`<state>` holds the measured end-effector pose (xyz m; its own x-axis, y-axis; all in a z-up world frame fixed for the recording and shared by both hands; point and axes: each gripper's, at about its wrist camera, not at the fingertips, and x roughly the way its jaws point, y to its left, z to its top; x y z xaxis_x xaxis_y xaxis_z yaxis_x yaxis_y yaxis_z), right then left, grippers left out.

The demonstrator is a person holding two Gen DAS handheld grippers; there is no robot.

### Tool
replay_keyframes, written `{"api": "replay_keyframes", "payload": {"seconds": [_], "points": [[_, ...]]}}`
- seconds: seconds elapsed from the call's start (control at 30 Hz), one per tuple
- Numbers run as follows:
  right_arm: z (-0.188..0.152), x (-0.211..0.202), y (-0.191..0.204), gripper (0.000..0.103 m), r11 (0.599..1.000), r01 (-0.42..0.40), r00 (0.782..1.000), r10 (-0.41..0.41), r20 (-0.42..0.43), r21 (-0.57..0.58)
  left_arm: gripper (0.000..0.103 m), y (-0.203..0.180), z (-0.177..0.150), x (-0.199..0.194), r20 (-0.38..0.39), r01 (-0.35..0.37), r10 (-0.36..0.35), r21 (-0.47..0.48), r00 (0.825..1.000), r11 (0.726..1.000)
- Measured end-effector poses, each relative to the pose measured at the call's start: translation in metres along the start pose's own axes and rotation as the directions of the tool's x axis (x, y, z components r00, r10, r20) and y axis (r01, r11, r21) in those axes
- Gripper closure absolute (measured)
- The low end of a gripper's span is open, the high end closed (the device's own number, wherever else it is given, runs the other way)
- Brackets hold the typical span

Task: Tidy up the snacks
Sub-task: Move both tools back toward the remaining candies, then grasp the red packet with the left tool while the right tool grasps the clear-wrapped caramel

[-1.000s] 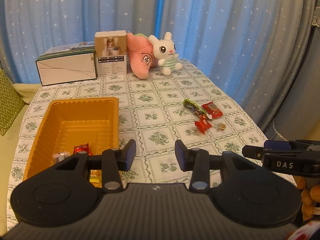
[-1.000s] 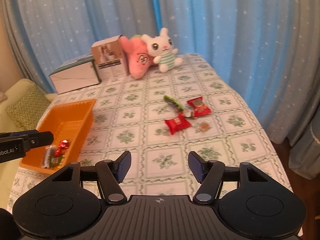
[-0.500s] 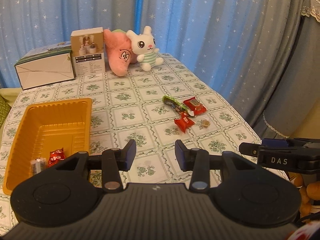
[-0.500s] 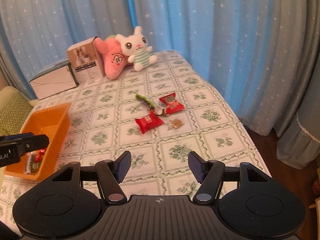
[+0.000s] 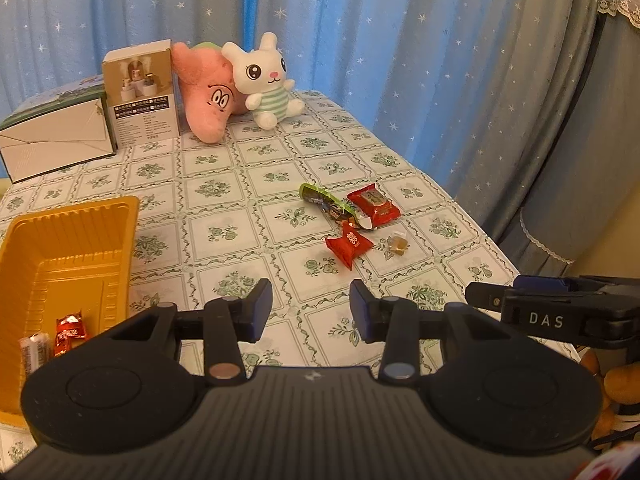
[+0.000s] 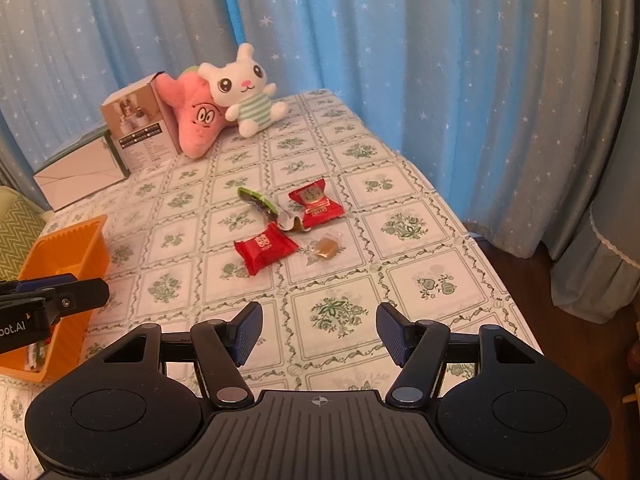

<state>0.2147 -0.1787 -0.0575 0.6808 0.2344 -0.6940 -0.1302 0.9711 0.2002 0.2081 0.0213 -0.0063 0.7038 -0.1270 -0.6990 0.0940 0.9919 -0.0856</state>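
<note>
Orange plastic marks the landmark: the tray (image 5: 72, 236) on the worktop (image 5: 240, 184) already holds a few wrapped snacks (image 5: 70, 330), so it looks to be the collecting bin. Well to the right of the tray lie four loose snacks (image 6: 266, 248), touching or just beside one another. The left tool (image 5: 311, 308) and right tool (image 6: 319, 330) both hang released and empty, aimed toward that cluster.

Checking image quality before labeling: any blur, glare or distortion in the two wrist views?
Left wrist: sharp, warm indoor light, fisheye bends the curtain and darkens the corners; the snacks read clearly. Right wrist: same bend and dark corners, no glare, soft shadows under the snacks.
</note>
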Motion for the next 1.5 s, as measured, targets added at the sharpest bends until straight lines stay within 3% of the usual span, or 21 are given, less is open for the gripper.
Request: {"api": "replay_keyframes", "payload": {"seconds": [0.4, 0.87, 1.3, 1.4, 1.5], "points": [[0.008, 0.044, -0.012, 0.04, 1.0, -0.002, 1.0, 0.002, 0.0, -0.007, 0.065, -0.002, 0.016, 0.051, 0.023, 0.051, -0.051, 0.008, 0.998, 0.999], [0.019, 0.09, -0.032, 0.04, 1.0, 0.006, 0.999, -0.007, 0.042, 0.008, 0.065, -0.021, 0.027, 0.141, -0.015, 0.119, -0.118, 0.189, 0.993, 0.975], [0.029, 0.107, -0.048, 0.042, 0.998, 0.024, 0.999, -0.027, 0.04, 0.057, 0.072, -0.047, 0.023, 0.194, -0.101, 0.199, -0.172, 0.44, 0.98, 0.876], [0.031, 0.112, -0.047, 0.043, 0.998, 0.016, 0.999, -0.018, 0.03, 0.053, 0.078, -0.049, 0.021, 0.199, -0.113, 0.181, -0.145, 0.454, 0.983, 0.872], [0.032, 0.118, -0.045, 0.044, 0.999, 0.003, 1.0, -0.004, 0.015, 0.042, 0.079, -0.043, 0.017, 0.197, -0.11, 0.168, -0.133, 0.427, 0.985, 0.888]]}}
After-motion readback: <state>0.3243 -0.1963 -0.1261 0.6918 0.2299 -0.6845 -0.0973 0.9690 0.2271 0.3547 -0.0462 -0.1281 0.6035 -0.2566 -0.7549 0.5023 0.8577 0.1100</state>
